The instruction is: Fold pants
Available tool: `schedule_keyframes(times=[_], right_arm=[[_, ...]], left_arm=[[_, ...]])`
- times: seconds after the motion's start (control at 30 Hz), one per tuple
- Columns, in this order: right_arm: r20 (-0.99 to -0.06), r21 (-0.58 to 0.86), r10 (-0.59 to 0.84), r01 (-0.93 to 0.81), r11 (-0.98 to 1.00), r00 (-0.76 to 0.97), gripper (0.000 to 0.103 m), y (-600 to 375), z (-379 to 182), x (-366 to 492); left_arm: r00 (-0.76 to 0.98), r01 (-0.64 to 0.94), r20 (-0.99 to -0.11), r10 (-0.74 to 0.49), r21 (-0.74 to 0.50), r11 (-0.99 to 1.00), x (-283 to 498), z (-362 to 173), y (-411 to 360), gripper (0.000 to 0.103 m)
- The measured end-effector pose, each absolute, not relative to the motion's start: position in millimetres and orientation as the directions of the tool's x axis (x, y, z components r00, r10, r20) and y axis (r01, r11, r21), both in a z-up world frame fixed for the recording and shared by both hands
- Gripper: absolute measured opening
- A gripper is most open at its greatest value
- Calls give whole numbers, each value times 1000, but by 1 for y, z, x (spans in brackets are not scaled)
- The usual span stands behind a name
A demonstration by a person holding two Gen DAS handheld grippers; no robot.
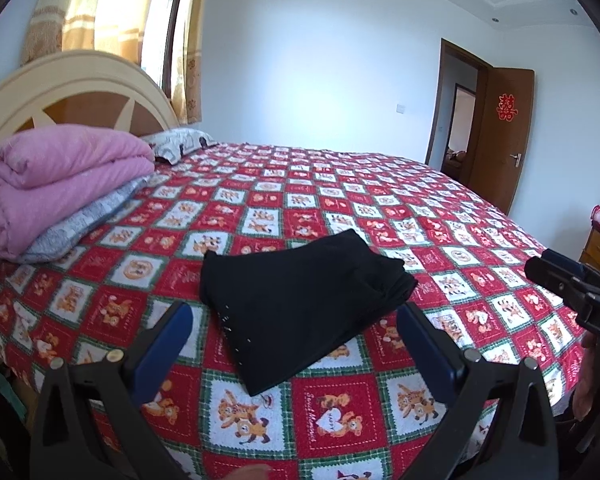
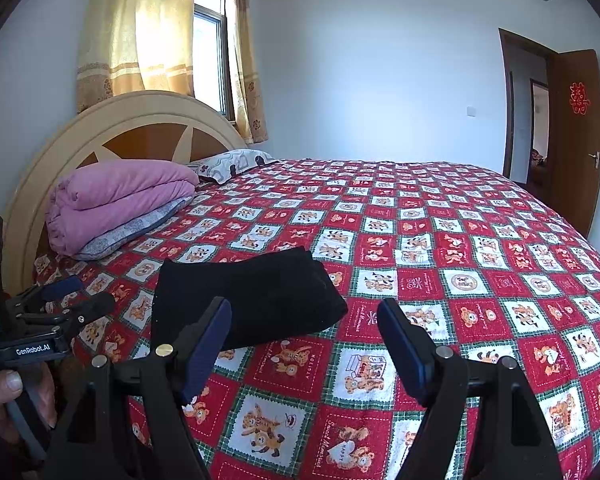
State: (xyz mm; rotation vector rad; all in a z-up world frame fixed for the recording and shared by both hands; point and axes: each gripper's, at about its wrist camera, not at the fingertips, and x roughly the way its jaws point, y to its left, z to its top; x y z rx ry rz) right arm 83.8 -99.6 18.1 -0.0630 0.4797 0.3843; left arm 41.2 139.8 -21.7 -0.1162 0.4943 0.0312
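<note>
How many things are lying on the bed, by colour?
Black: 1, the folded pants
Pink: 1, the folded quilt
Grey patterned: 2, the pillow under the quilt and the pillow by the headboard
Total: 4

Setting was a home bedroom. A large bed [image 2: 420,240] with a bear-print cover, curved wooden headboard [image 2: 140,128], folded pink quilt [image 2: 120,200] and pillow [image 2: 232,162] stood near a curtained window [image 2: 210,56] and open wooden door [image 2: 576,128].
</note>
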Motion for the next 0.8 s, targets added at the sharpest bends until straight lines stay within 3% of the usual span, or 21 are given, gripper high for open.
schedule_keyframes(times=[0.2, 0.8], right_arm=[[-446, 33, 349, -375, 926, 824, 77, -102, 20, 81], [-464, 31, 354, -384, 923, 812, 76, -100, 12, 79]], left_arm=[[882, -86, -466, 62, -30, 996, 41, -18, 133, 103], [876, -104, -477, 75, -35, 994, 42, -24, 139, 103]])
